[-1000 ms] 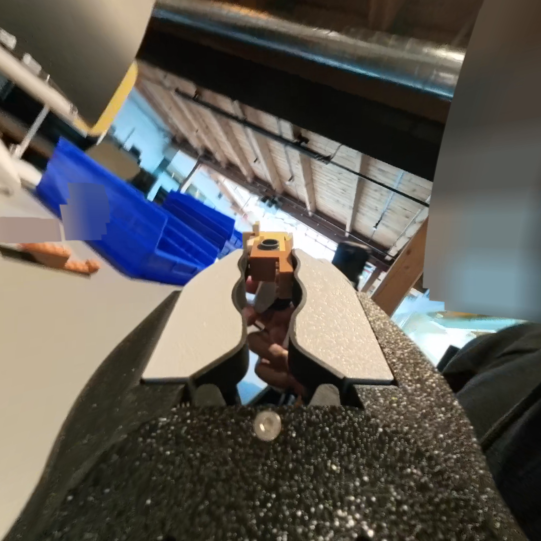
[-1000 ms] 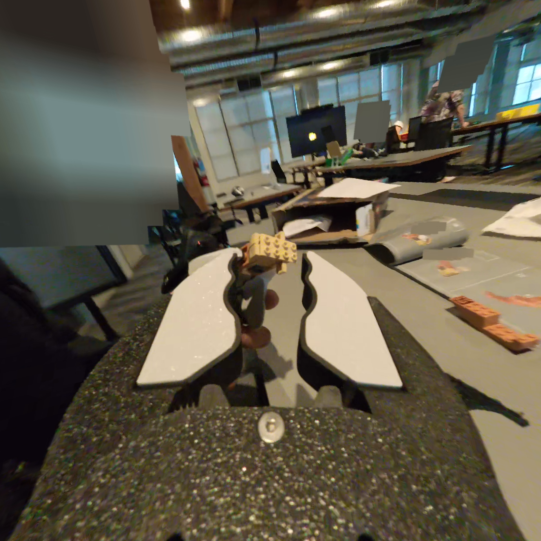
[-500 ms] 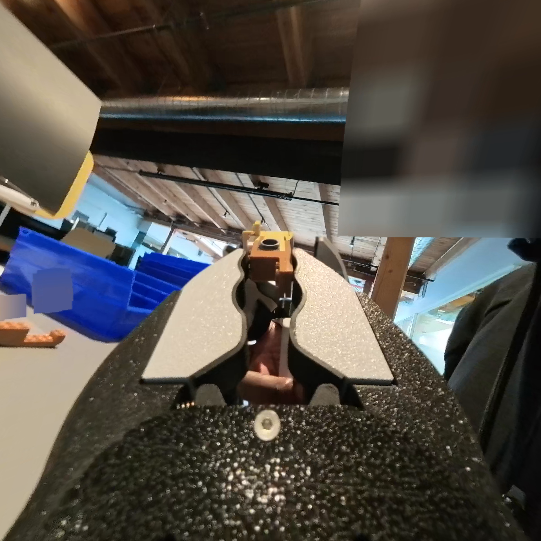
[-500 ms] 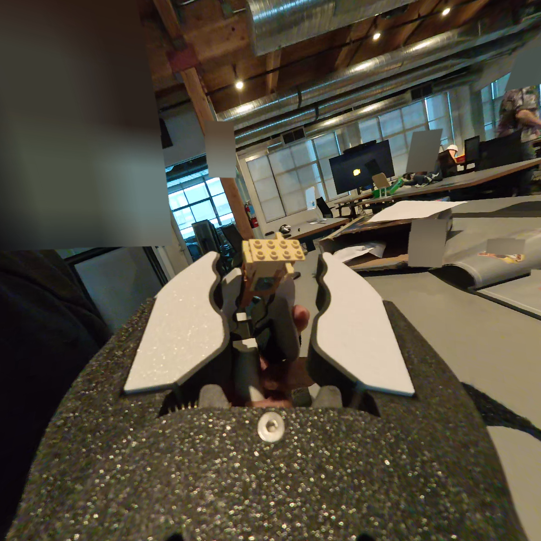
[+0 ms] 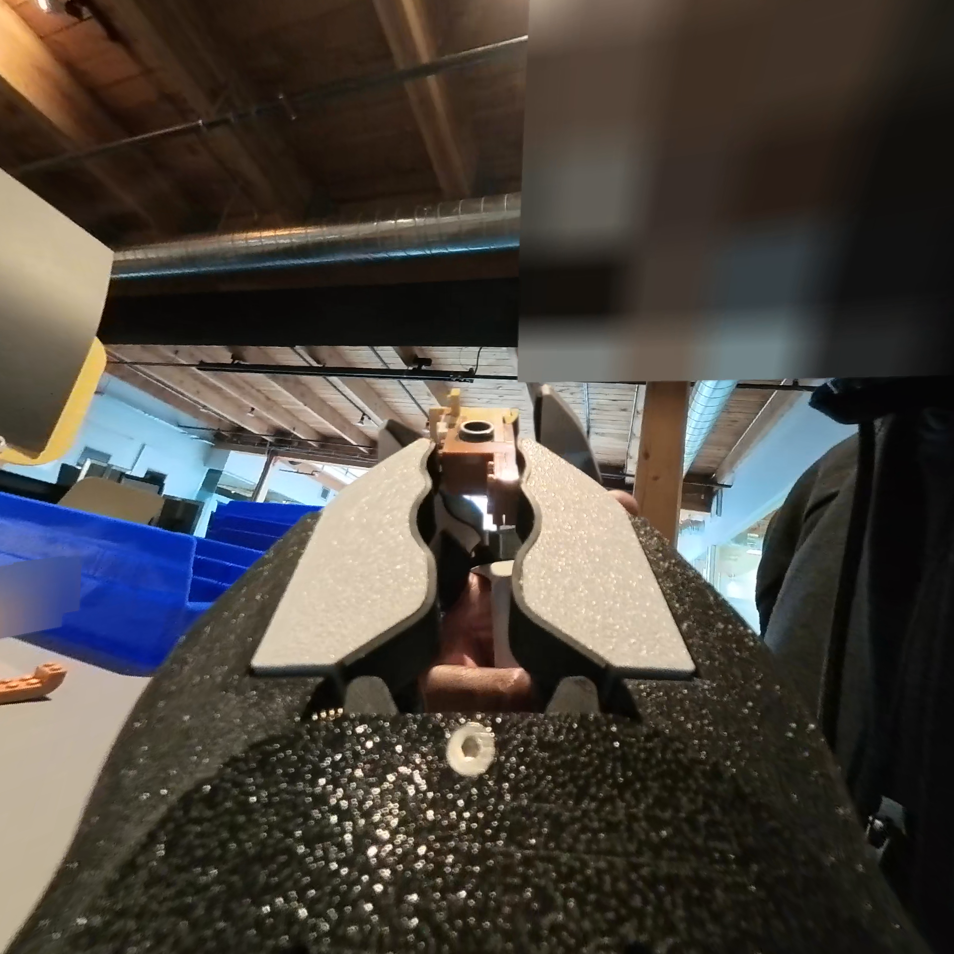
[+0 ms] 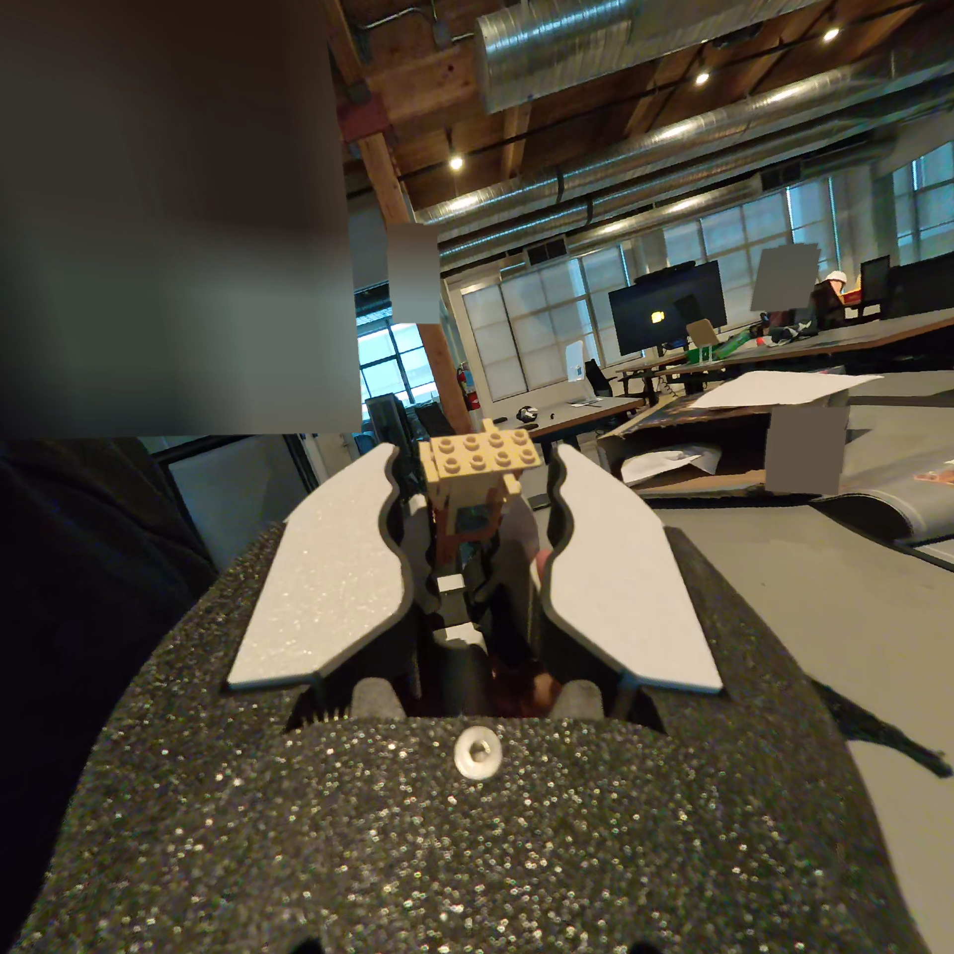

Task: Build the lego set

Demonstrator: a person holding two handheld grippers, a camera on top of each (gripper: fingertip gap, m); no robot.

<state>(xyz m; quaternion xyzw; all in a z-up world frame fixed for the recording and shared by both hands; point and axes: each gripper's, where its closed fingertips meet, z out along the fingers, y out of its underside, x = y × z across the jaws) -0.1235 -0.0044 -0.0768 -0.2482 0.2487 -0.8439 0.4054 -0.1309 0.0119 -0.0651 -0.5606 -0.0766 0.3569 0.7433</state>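
Both grippers meet in mid-air above the desk (image 6: 826, 645): my left gripper (image 5: 475, 454) pinches the small lego build (image 5: 472, 449) (tan plate upward), while my right gripper (image 6: 472, 475) stands released around it, presumably ready to regrip.

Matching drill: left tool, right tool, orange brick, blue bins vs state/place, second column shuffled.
1 left tool
2 right tool
3 orange brick
4 blue bins

A lying on the grey table
B open, flanking the lego build
C behind the table
D shut on the lego build

Pairs: 1-D, 2-B, 3-A, 4-C
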